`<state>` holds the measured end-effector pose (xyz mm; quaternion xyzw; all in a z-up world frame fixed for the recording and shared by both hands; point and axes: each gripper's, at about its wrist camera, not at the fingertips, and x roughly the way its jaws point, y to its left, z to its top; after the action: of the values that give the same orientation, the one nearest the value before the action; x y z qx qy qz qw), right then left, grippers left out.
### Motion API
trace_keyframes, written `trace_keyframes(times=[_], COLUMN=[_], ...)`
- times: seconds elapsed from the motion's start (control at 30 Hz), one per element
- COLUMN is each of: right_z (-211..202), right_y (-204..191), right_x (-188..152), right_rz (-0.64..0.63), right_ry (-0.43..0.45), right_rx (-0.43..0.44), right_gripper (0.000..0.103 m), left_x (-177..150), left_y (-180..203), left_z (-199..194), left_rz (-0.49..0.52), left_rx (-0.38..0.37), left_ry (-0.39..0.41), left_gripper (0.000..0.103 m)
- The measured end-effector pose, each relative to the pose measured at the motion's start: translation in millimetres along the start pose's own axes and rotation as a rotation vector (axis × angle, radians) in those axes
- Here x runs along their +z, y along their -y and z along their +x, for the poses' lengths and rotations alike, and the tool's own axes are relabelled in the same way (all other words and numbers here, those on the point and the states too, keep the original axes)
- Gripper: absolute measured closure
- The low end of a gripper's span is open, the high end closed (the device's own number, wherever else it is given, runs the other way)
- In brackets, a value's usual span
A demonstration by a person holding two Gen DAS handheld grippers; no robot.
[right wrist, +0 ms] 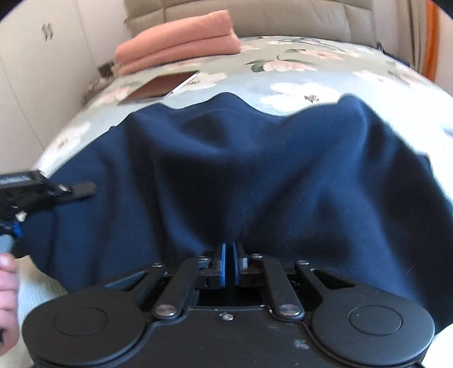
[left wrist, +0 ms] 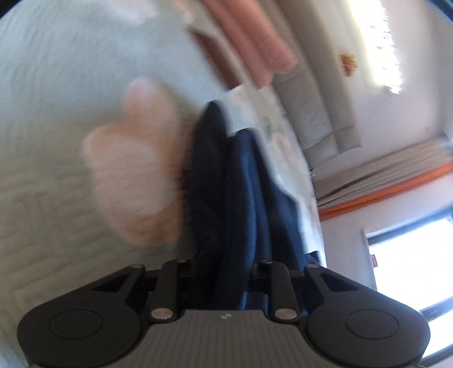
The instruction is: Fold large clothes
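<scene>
A large navy blue garment point(right wrist: 240, 169) lies spread and rumpled on a bed with a floral cover point(right wrist: 297, 65). My right gripper point(right wrist: 229, 254) is shut on the garment's near edge; its blue pads point(right wrist: 223, 266) pinch the cloth. In the left wrist view the same garment point(left wrist: 240, 198) runs in bunched folds straight out from my left gripper point(left wrist: 226, 283), which is shut on it; the fingertips are hidden by the cloth. The left gripper also shows at the left edge of the right wrist view point(right wrist: 82, 189), at the garment's left side.
A folded pink cloth point(right wrist: 181, 42) and a flat reddish-brown book or tablet point(right wrist: 164, 85) lie at the bed's far end, before a beige padded headboard point(right wrist: 283, 17). A white wall point(right wrist: 36, 85) is at the left. A window point(left wrist: 410, 269) shows in the left wrist view.
</scene>
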<state>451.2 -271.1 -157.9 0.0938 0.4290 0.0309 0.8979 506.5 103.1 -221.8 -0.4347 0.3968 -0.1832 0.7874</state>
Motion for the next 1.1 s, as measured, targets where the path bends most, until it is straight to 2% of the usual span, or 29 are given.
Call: trace_keyframes(times=[0.1,0.23,0.37,0.47,0.53,0.6,0.63,0.67,0.7,0.77,0.87,0.97,1.0,1.07,1.1], right_z=[-4,-4,-14,-23,-29,-42,-51,-61,-73,-94,-119,-138,-142,-144,-143], right_y=[8,38,87,125,148,173,185,196,207,226,253,270,272,273,269], right_x=[-1,2,4,0,-6,-15,-19,-22,-25,-28,-20,9,21,47,58], right_rz=[0.053,0.216,0.396,0.516,0.548,0.57,0.568,0.564,0.549,0.477,0.389,0.269,0.233,0.155,0.113], right_ry=[-0.004,-0.034,-0.061,-0.071,-0.08,-0.084,-0.084,-0.081,-0.075,-0.081,-0.044,0.049,0.085,0.133,0.14], right_rx=[0.055,0.183,0.338,0.407,0.372,0.329,0.312,0.299,0.255,0.144,0.017,-0.111,-0.132,-0.124,-0.104], right_gripper=[0.096,0.096,0.096,0.096,0.095,0.091,0.096,0.095,0.088,0.087,0.087,0.087,0.087,0.087,0.087], left_x=[-3,-23,-64,-96,-112,-125,-132,-138,-145,-161,-190,-238,-253,-278,-286], left_y=[46,122,173,203,216,224,227,229,234,244,264,290,296,307,313], left_z=[-5,32,82,117,141,171,185,196,206,220,242,276,284,293,293], left_rz=[0.079,0.211,0.25,0.263,0.278,0.288,0.286,0.291,0.314,0.394,0.537,0.779,0.84,0.944,0.976], left_rx=[-0.142,-0.302,-0.402,-0.428,-0.4,-0.373,-0.361,-0.347,-0.322,-0.255,-0.119,0.069,0.112,0.127,0.127], left_ry=[0.005,-0.103,-0.201,-0.252,-0.278,-0.314,-0.335,-0.35,-0.364,-0.373,-0.379,-0.399,-0.396,-0.388,-0.382], left_gripper=[0.082,0.082,0.082,0.082,0.082,0.082,0.082,0.082,0.082,0.082,0.081,0.076,0.071,0.05,0.046])
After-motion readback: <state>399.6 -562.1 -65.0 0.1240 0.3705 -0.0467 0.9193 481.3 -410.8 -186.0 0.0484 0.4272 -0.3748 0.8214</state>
